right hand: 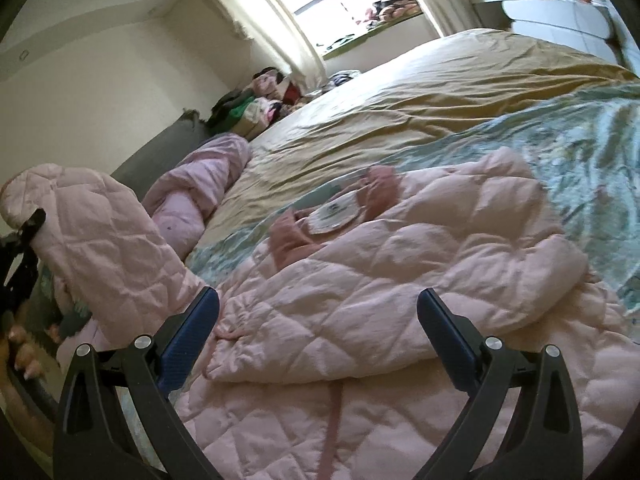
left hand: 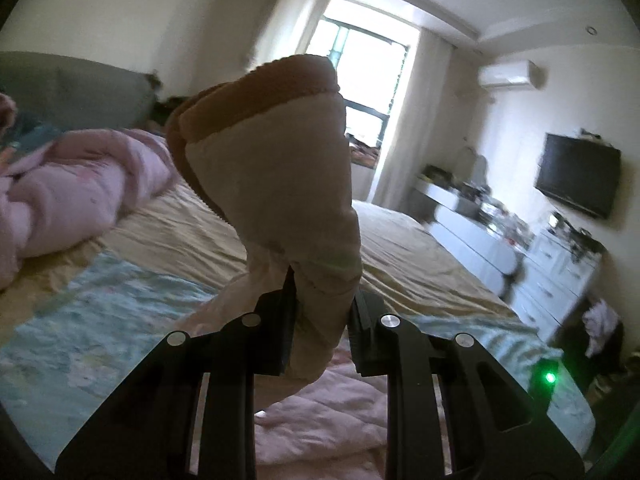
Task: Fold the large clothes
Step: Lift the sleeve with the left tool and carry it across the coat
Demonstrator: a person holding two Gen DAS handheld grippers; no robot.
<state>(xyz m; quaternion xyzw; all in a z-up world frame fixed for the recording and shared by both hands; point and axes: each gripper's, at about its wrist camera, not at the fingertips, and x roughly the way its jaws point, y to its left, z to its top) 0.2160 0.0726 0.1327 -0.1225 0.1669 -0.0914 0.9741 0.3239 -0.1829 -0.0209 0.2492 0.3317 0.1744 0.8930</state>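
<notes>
Left wrist view first: a rolled pink quilt (left hand: 76, 196) lies on the bed (left hand: 420, 256) far off to the left of the left gripper (left hand: 322, 312). That gripper is pinching a sleeve (left hand: 276, 168) of the pink jacket, its jaws pressed on the cloth; the cuff stands up straight ahead of it, showing a tan lining. Beyond the gripper is a bright window (left hand: 360, 64), and off to its right a white dresser (left hand: 520, 256) and a dark TV (left hand: 578, 178).

Right wrist view: to the far left of the right gripper (right hand: 318, 320) the lifted sleeve (right hand: 104, 240) rises, clamped at its tip by the left gripper (right hand: 34, 220), with a hand (right hand: 24, 348) below it. The right gripper's jaws are spread wide and hold nothing. Just ahead of and under them the quilted jacket (right hand: 380, 280) lies flat on the bed (right hand: 400, 100), collar and white label (right hand: 334, 214) farther on.
</notes>
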